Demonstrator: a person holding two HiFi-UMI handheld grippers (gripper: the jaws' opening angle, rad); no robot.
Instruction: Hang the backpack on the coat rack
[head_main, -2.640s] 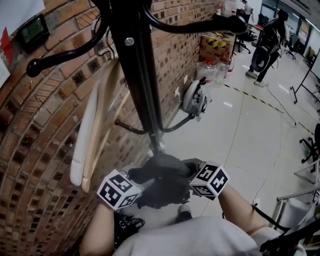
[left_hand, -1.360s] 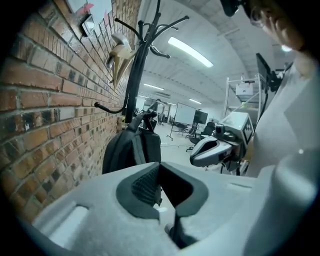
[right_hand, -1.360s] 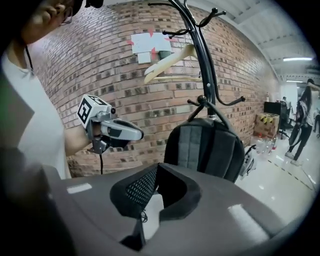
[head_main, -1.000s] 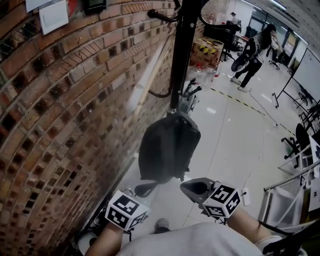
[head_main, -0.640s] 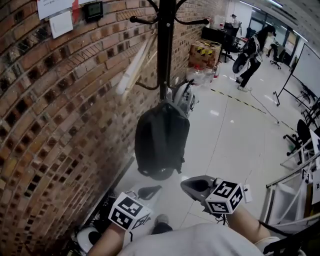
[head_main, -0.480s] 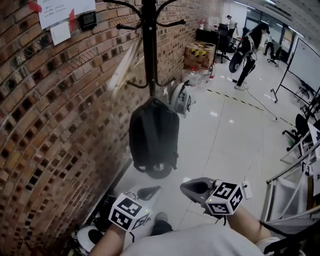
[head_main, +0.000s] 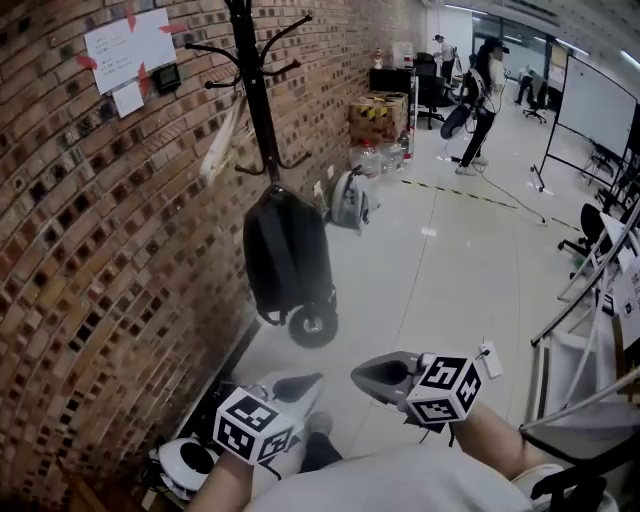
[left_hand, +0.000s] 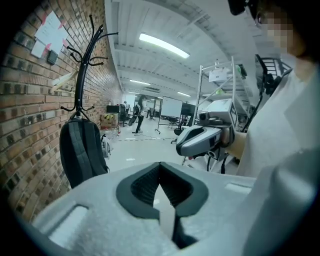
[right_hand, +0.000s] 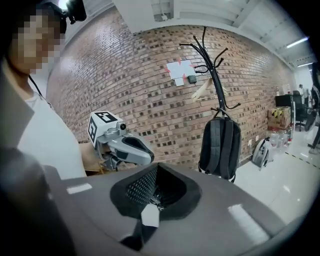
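Backpack (head_main: 285, 255) hangs on the coat rack (head_main: 255, 100), black, straps facing out, caught by its top loop on one of the lower hooks, bottom clear of the floor (head_main: 440, 270), close beside the brick wall (head_main: 90, 260). Left gripper (head_main: 305, 381) has its jaws together with nothing between them; right gripper (head_main: 360, 372) is the same, jaws closed and empty. Both sit low near the person's body, well apart from the backpack. The task looks done, judging by how the bag hangs. Risks from here: how deep the loop sits on the hook is too small to tell, so if it only rides the tip, the bag could slide off and drop. All the weight hangs on one side of a thin pole, so a nudge could tilt the rack. A pale wooden hanger (head_main: 222, 140) sits on an upper hook, and a knock to the rack could shake it loose. A grey bag (head_main: 348, 197) lies on the floor beyond.
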